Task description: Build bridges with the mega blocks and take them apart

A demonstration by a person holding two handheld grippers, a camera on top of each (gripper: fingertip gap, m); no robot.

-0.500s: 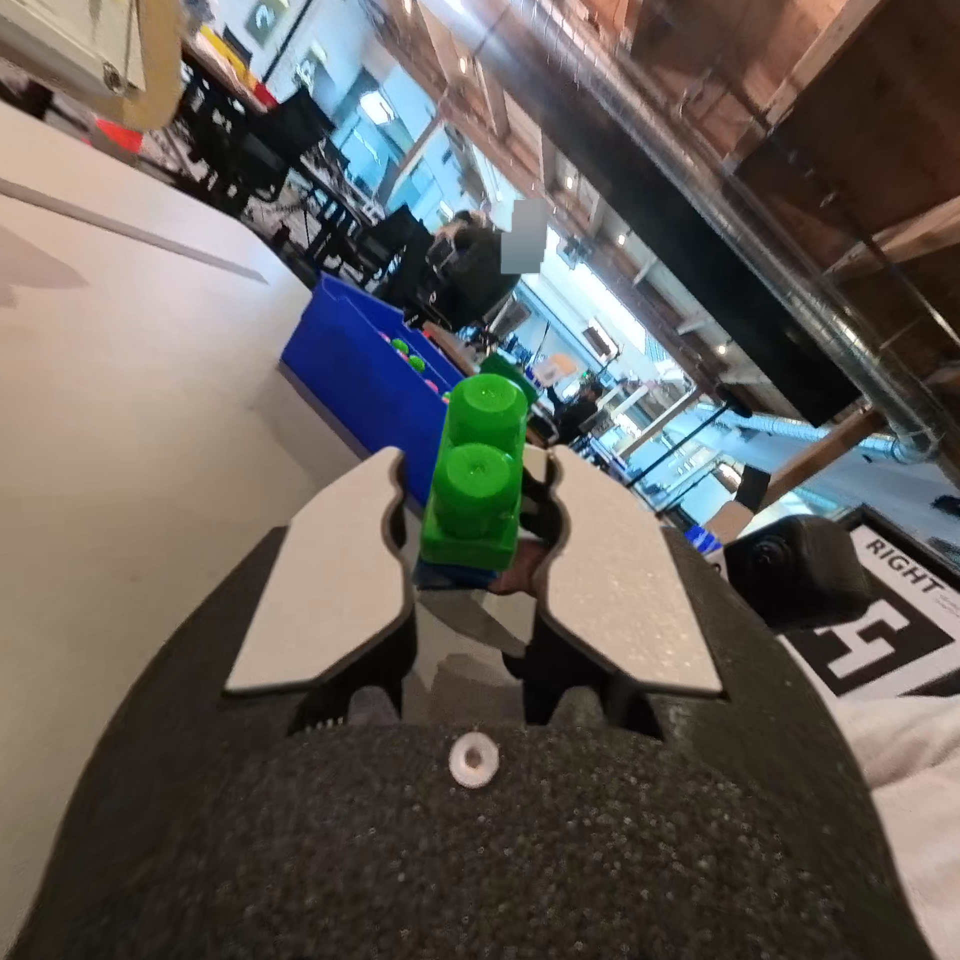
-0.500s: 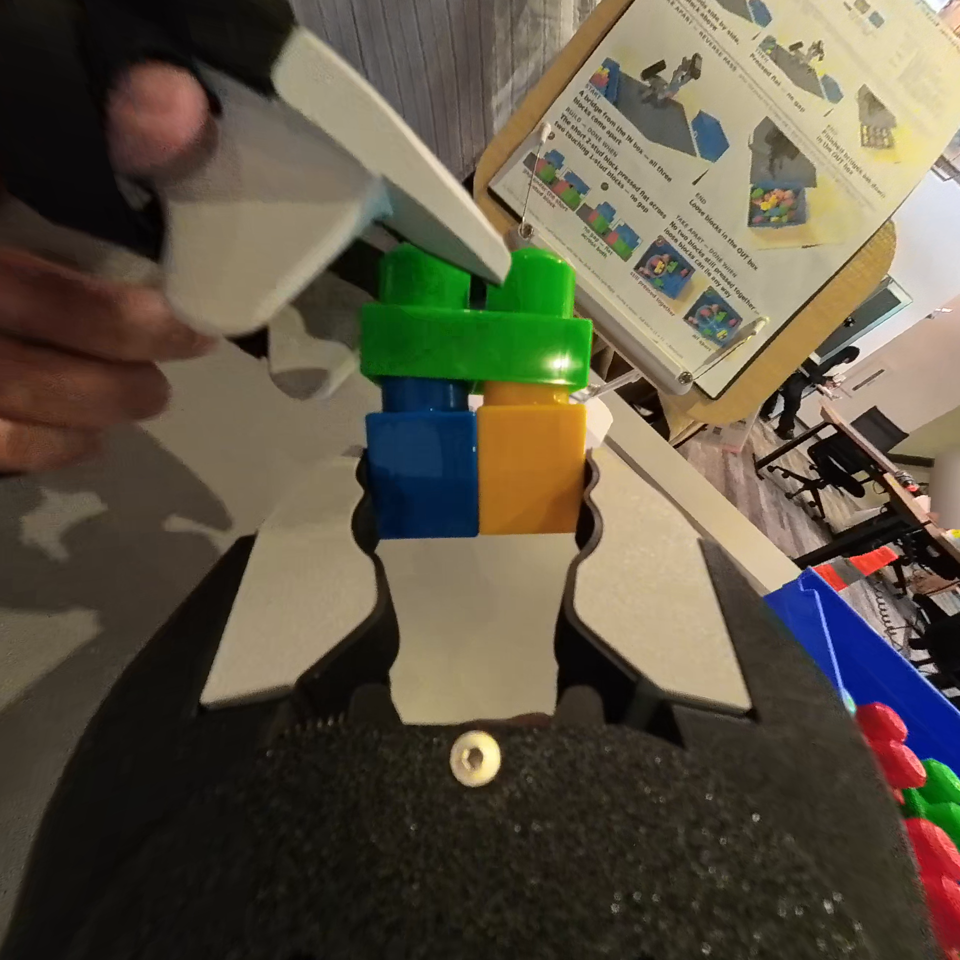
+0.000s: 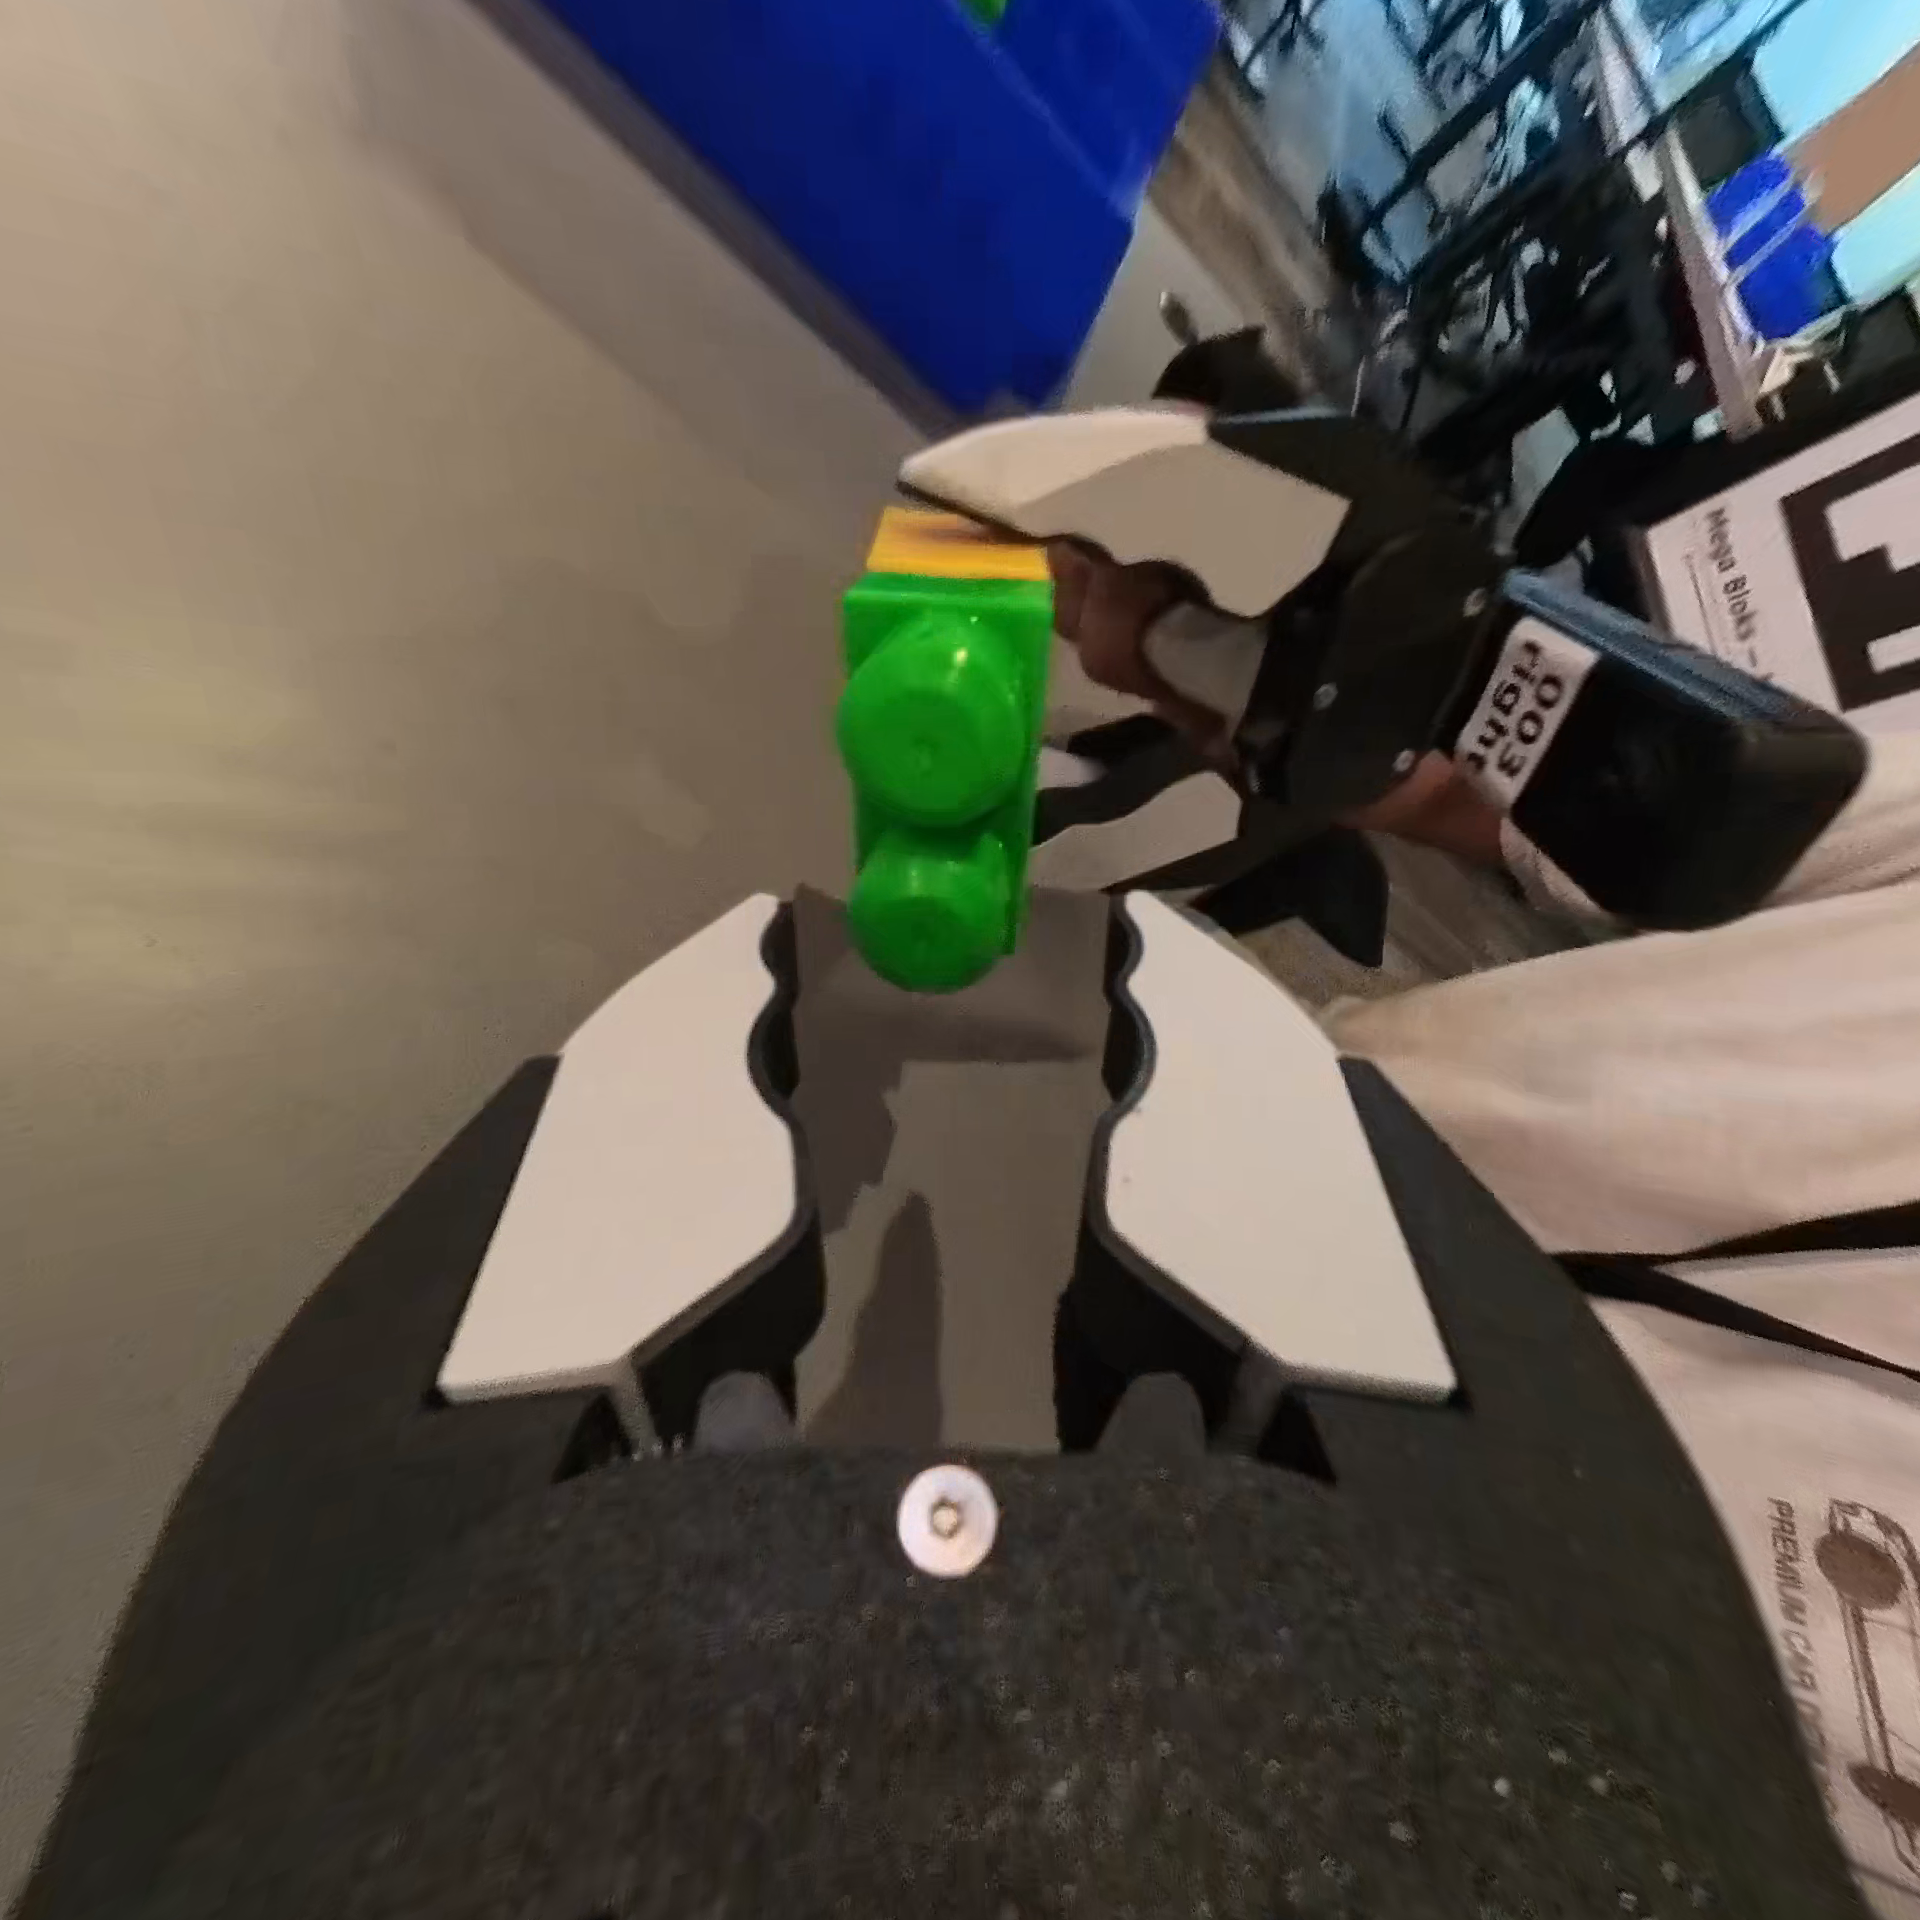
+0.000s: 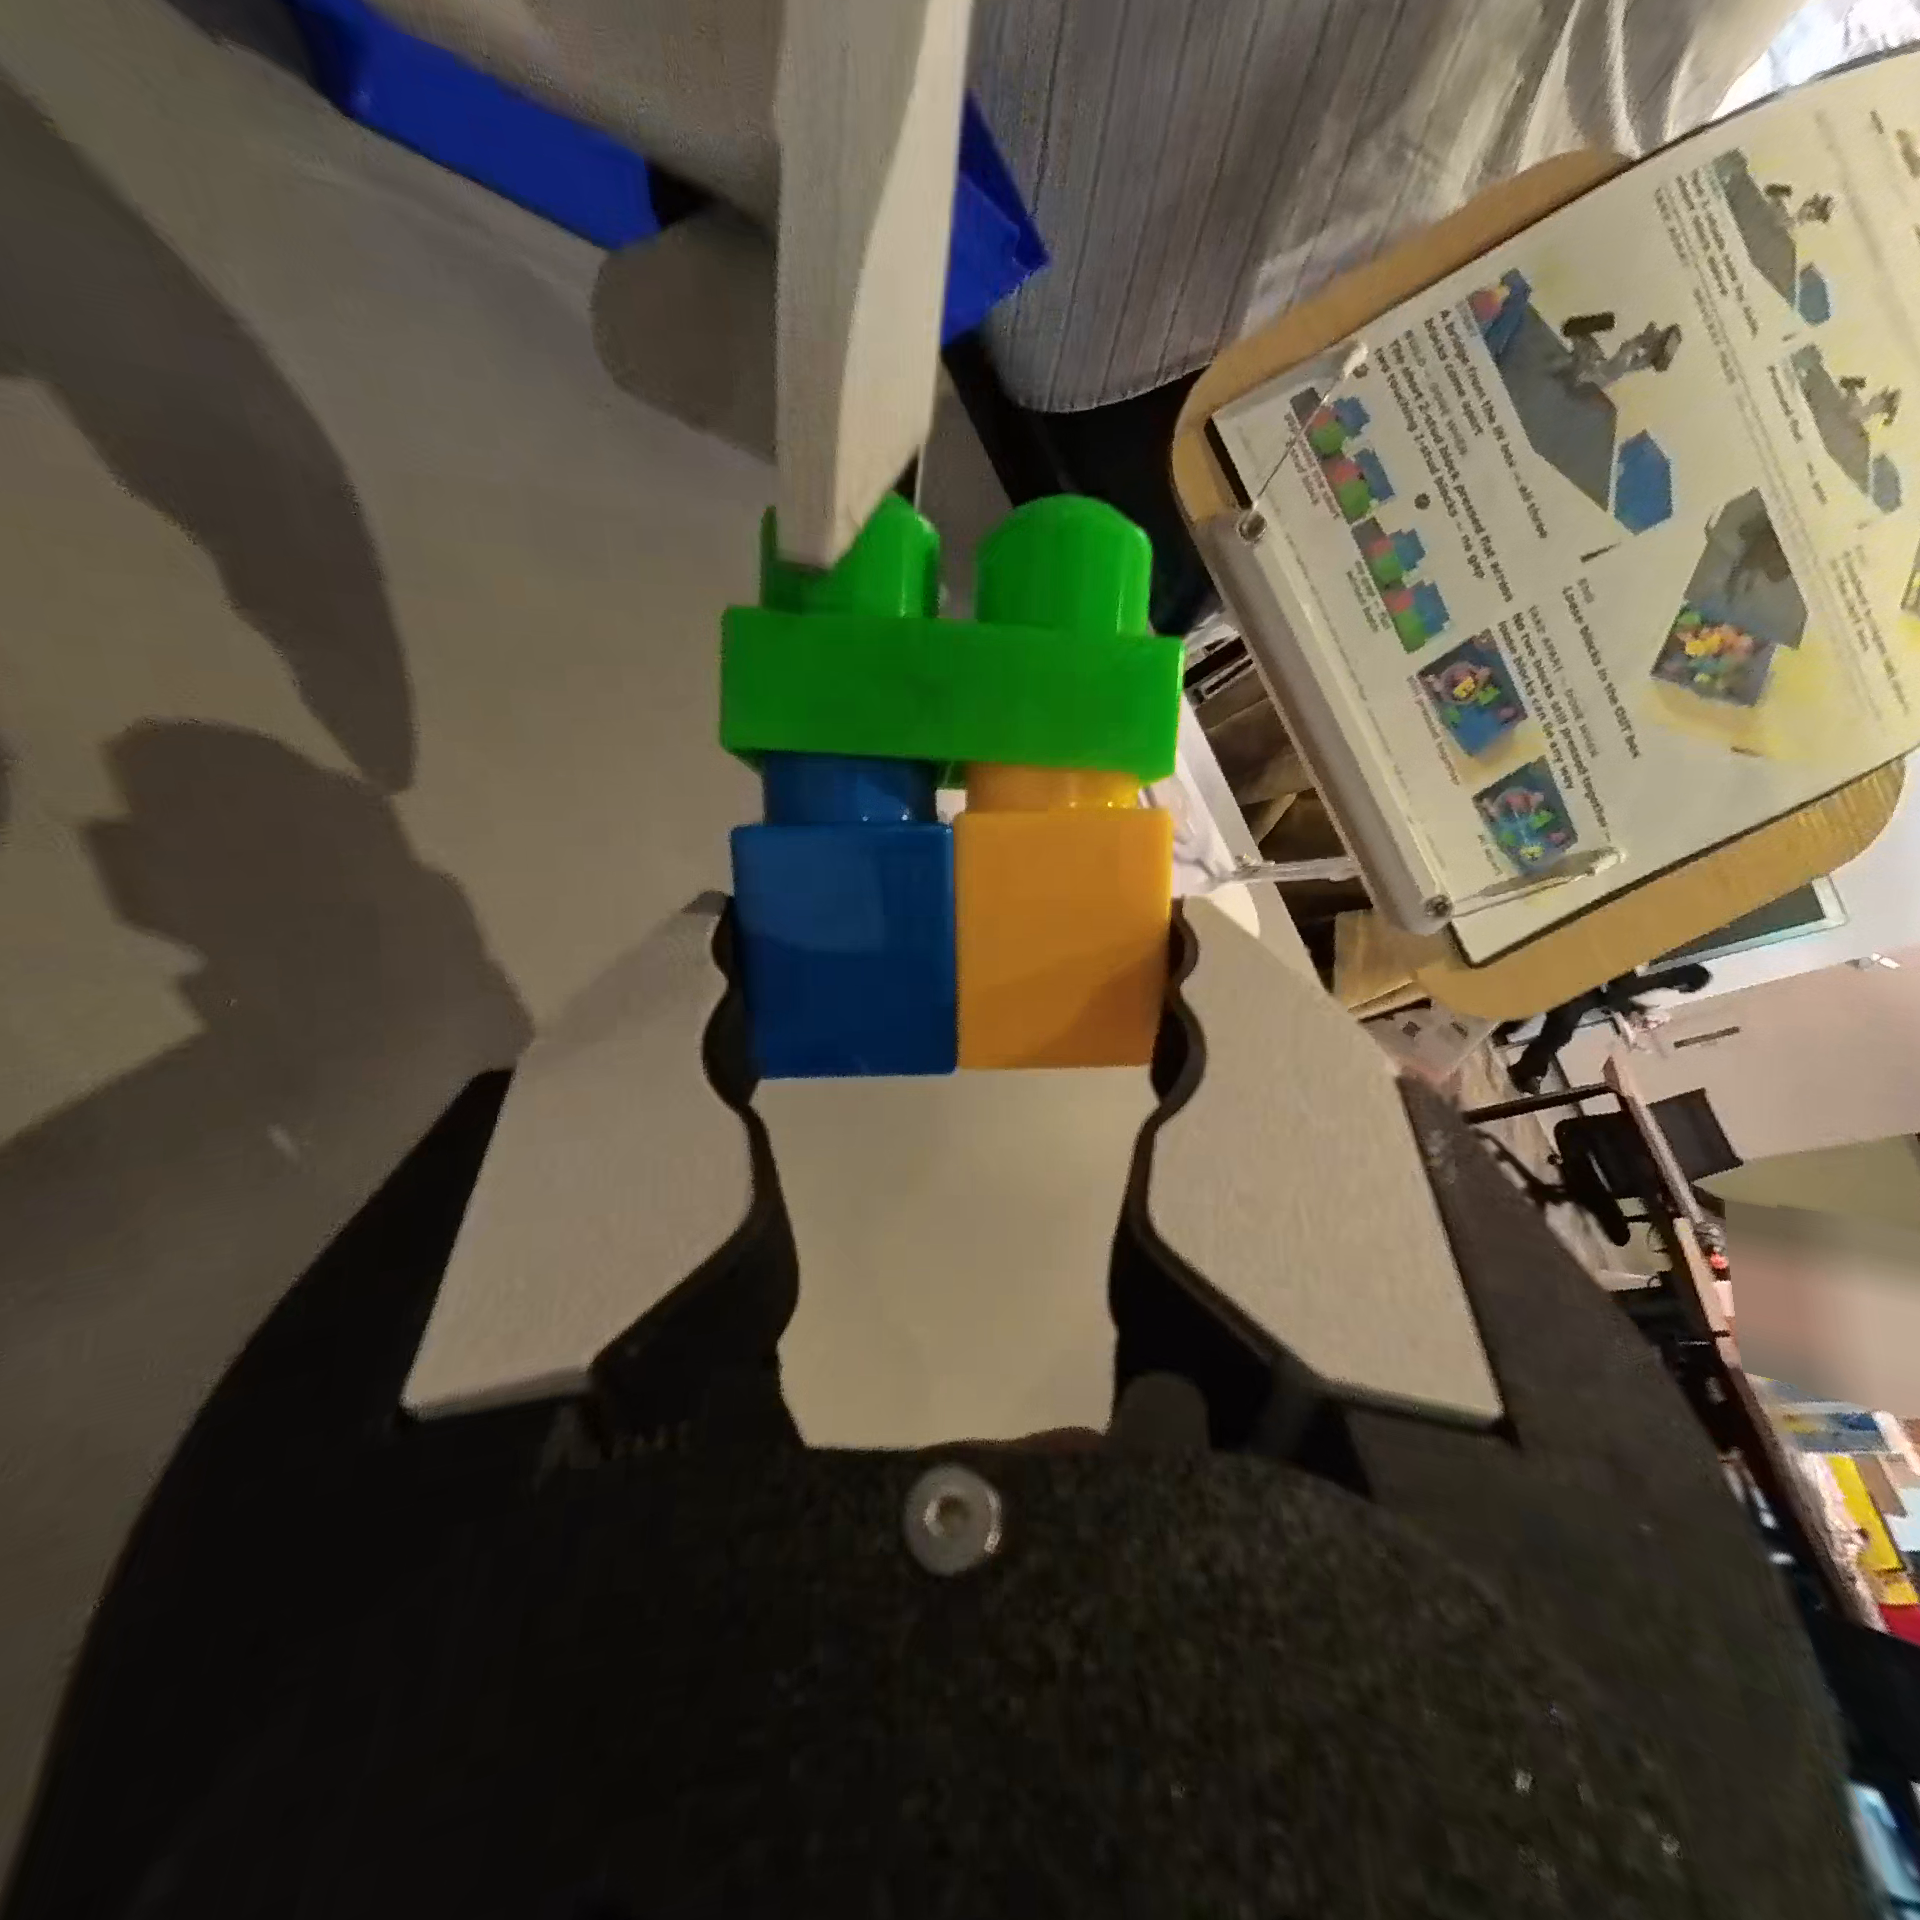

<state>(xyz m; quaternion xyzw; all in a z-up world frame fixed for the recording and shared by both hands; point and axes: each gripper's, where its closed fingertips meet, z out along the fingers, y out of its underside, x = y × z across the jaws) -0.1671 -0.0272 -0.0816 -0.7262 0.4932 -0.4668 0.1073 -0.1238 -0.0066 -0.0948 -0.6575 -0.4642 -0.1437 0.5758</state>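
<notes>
The right gripper clamps a blue block and a yellow block side by side. A green block bridges their studs, partly lifted, and a finger of the left gripper touches its left stud.

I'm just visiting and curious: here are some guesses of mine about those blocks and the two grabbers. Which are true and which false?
1. The green block sits across a blue block and a yellow block. True.
2. The right gripper has its jaws closed on the blue and yellow pair. True.
3. The left gripper squeezes the green block between its jaws. False: its jaws stand apart, and the block lies just ahead of the gap.
4. The green block has four studs. False: it has two.
5. The blue bin stands on the table. True.
</notes>
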